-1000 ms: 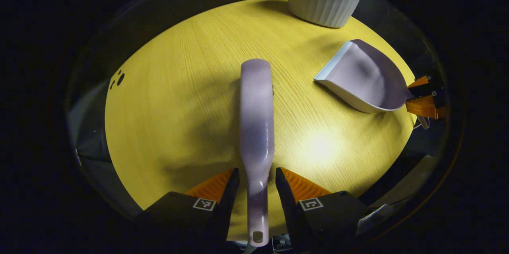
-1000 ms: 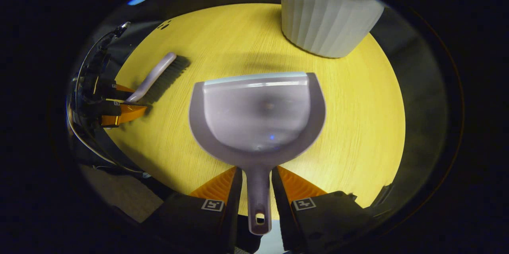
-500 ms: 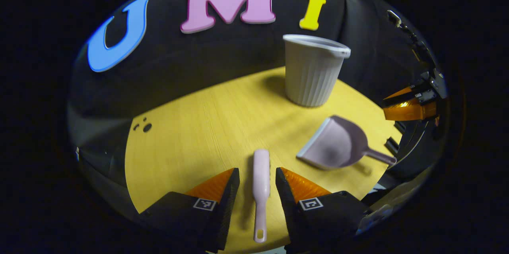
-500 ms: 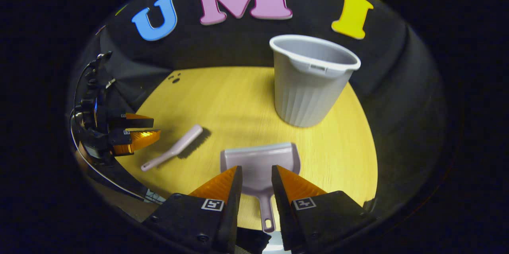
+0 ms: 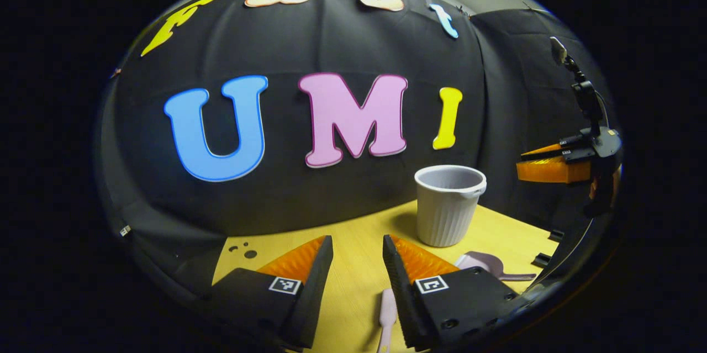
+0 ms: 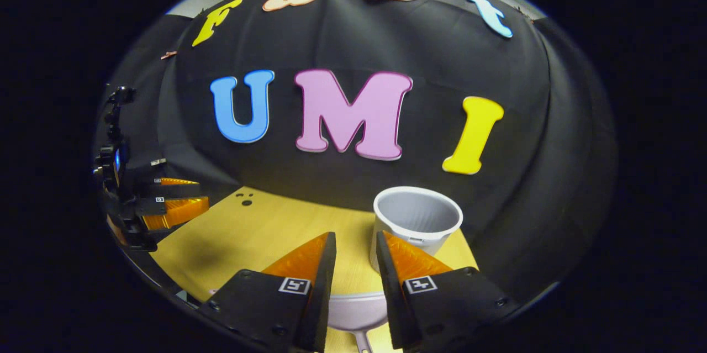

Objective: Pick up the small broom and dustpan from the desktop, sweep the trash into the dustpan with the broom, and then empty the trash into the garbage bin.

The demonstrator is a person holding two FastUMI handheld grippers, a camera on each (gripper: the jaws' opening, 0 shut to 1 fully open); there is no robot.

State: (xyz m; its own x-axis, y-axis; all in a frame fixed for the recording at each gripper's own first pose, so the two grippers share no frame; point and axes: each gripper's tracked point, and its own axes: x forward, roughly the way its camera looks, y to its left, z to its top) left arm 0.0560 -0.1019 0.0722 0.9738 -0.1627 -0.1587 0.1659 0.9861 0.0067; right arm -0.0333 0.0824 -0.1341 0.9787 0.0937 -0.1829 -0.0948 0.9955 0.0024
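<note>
The pale lilac broom (image 5: 386, 313) lies on the yellow tabletop (image 5: 353, 264), its handle end just below my left gripper (image 5: 357, 242), which hangs open and empty above it. The lilac dustpan (image 5: 486, 265) rests on the table to the right, near the grey ribbed bin (image 5: 448, 205). In the right gripper view the dustpan (image 6: 356, 311) lies under my right gripper (image 6: 355, 240), open with nothing between its fingers. The bin (image 6: 417, 219) stands upright just beyond. The right gripper (image 5: 552, 168) shows raised at the far right, and the left gripper (image 6: 168, 206) at the far left.
The black cloth wall rises straight behind the round table (image 6: 265, 231). A few small dark holes (image 6: 246, 199) mark the tabletop near its far left edge. A stand with a clamp (image 5: 585, 99) reaches up at the right.
Both grippers have lifted up and back from the table, leaving the broom and dustpan lying flat. Both views have tilted up toward the wall.
</note>
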